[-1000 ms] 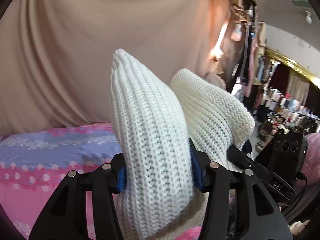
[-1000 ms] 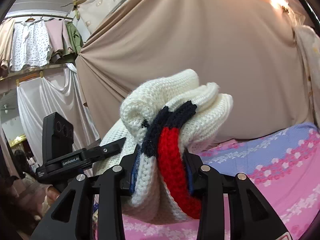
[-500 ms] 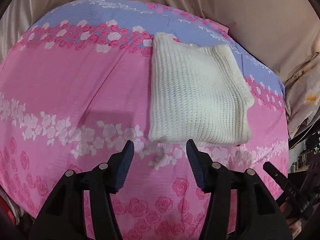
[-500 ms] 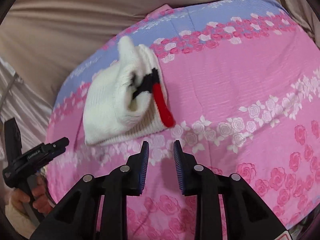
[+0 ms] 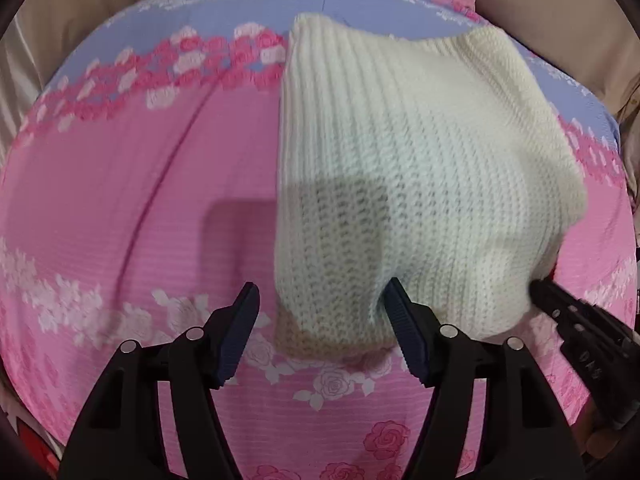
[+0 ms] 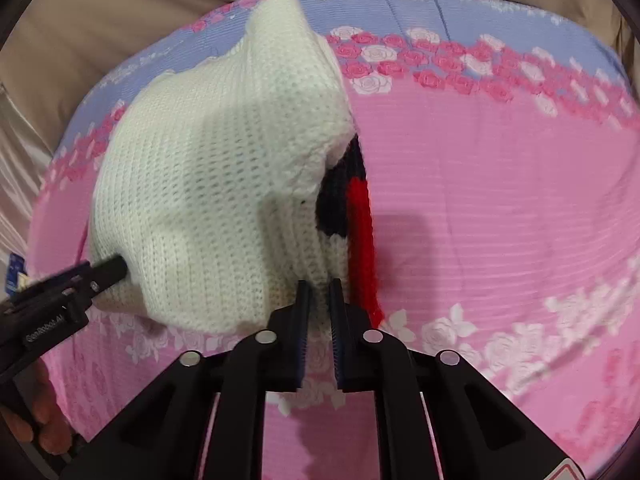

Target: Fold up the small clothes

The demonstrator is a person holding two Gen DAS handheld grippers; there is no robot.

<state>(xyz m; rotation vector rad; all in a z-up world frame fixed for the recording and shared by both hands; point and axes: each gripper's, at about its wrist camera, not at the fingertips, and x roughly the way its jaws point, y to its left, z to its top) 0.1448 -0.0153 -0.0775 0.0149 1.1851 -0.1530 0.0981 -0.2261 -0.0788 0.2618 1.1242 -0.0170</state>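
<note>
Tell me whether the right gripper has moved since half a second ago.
Yes. The right gripper has come in toward the white knit sweater lying on the pink floral sheet, its fingers closing on the sweater's near edge.

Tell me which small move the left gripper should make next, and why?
Probably close the left gripper on the white knit sweater: its jaws, just opening, straddle the near corner without pressing, while the right gripper pinches the near edge.
</note>
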